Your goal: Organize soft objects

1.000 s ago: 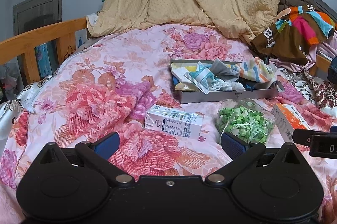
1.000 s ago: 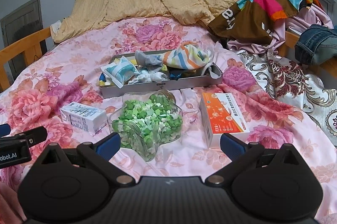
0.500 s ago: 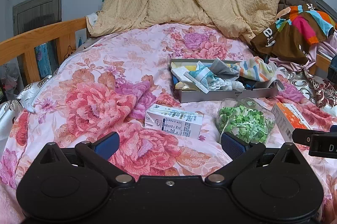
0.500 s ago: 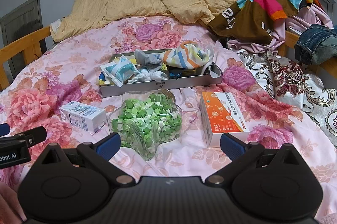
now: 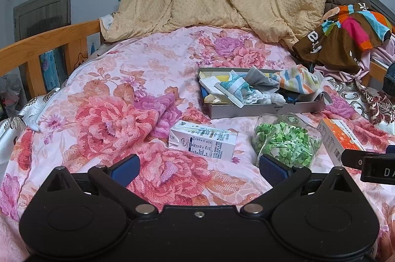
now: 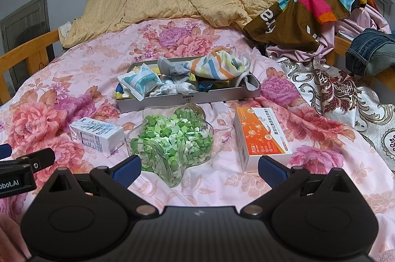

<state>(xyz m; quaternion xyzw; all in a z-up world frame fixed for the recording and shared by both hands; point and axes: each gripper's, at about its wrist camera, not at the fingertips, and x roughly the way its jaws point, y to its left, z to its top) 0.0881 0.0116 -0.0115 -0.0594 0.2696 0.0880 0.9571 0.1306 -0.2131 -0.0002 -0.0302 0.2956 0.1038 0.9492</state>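
While both tongs hang spread and empty: left tongs [image 5: 197, 165], right tongs [image 6: 198, 167] | step: approach | next: reach striped cloth [image 6: 217, 65] in grey tray [image 6: 187, 100] mid-bed

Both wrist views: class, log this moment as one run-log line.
left gripper: open, empty | right gripper: open, empty | gray tray: holds cloths | star jar: on bed, untouched

both hand-held grippers held low and level, jaws spread wide, gripping nothing

the left hand-held gripper [image 5: 198, 167] points forward with its blue-padded fingers [image 5: 125, 169] far apart and nothing between them. the right hand-held gripper [image 6: 199, 169] is posed the same way, fingers [image 6: 271, 169] wide apart and empty. each gripper's tip shows at the edge of the other's view, so they sit side by side, near each other.
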